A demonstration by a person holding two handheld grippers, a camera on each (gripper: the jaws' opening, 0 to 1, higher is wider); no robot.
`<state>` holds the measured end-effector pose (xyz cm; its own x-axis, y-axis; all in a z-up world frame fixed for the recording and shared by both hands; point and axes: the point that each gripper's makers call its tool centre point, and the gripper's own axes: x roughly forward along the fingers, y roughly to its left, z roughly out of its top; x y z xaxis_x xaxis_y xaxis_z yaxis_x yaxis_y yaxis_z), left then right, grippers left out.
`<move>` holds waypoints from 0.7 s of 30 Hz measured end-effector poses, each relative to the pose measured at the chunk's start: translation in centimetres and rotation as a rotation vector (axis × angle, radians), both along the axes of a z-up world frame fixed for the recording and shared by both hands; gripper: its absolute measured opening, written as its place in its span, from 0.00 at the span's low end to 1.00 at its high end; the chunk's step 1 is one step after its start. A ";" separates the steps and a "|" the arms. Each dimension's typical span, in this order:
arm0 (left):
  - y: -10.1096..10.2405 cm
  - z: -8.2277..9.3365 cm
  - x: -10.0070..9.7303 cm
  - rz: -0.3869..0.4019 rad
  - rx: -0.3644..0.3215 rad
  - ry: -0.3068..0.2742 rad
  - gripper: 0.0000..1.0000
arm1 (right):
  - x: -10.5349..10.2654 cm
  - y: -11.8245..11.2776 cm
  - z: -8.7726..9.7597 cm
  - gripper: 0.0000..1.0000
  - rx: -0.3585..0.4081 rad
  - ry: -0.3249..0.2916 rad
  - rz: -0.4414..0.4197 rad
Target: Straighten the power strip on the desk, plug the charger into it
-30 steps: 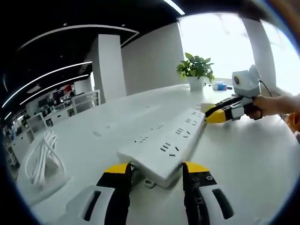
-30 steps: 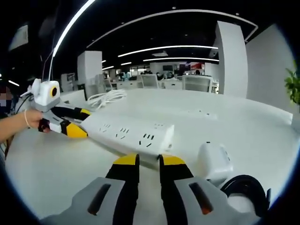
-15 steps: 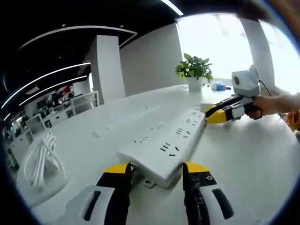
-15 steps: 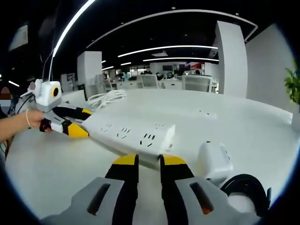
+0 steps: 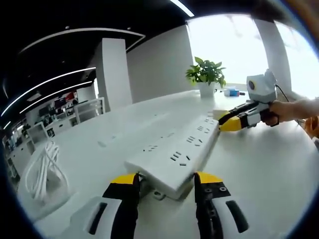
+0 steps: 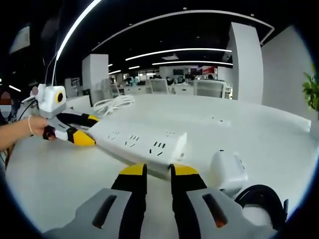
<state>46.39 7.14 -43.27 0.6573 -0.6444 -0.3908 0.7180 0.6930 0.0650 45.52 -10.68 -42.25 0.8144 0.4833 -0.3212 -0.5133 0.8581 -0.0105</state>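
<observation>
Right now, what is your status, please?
Left gripper at one strip end, right gripper at the other; grip unclear. Charger unplugged, beside right gripper. Nothing blocks the sockets.

The power strip (image 5: 175, 154) has its near end hidden behind the left tool (image 5: 164, 183); whether the jaws touch it cannot be told. In the right gripper view, a black cable (image 6: 261, 199) runs off the picture's edge beside the white charger (image 6: 227, 171), and distant office furniture (image 6: 192, 87) blurs beyond reading.
</observation>
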 end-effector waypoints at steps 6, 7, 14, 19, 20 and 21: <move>0.0 0.0 0.0 0.001 -0.004 -0.002 0.45 | 0.0 0.0 0.0 0.17 -0.002 -0.006 -0.002; 0.0 0.0 0.0 0.001 -0.005 -0.003 0.45 | 0.0 0.0 0.0 0.17 -0.002 -0.006 -0.001; 0.0 0.0 -0.1 0.003 -0.006 -0.004 0.45 | 0.0 0.1 0.0 0.17 -0.004 -0.007 0.005; -0.1 0.0 -0.1 0.009 -0.009 -0.003 0.45 | 0.0 0.0 0.0 0.18 -0.010 -0.016 0.015; -0.1 0.0 -0.1 0.010 -0.009 -0.006 0.45 | -0.1 0.0 0.0 0.18 -0.008 -0.017 0.017; 0.0 0.0 -0.1 0.010 -0.010 -0.006 0.45 | -0.1 0.1 0.0 0.19 -0.006 -0.017 0.021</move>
<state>46.28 7.09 -43.24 0.6660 -0.6416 -0.3805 0.7106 0.7008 0.0622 45.43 -10.61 -42.27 0.8096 0.4982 -0.3104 -0.5306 0.8473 -0.0241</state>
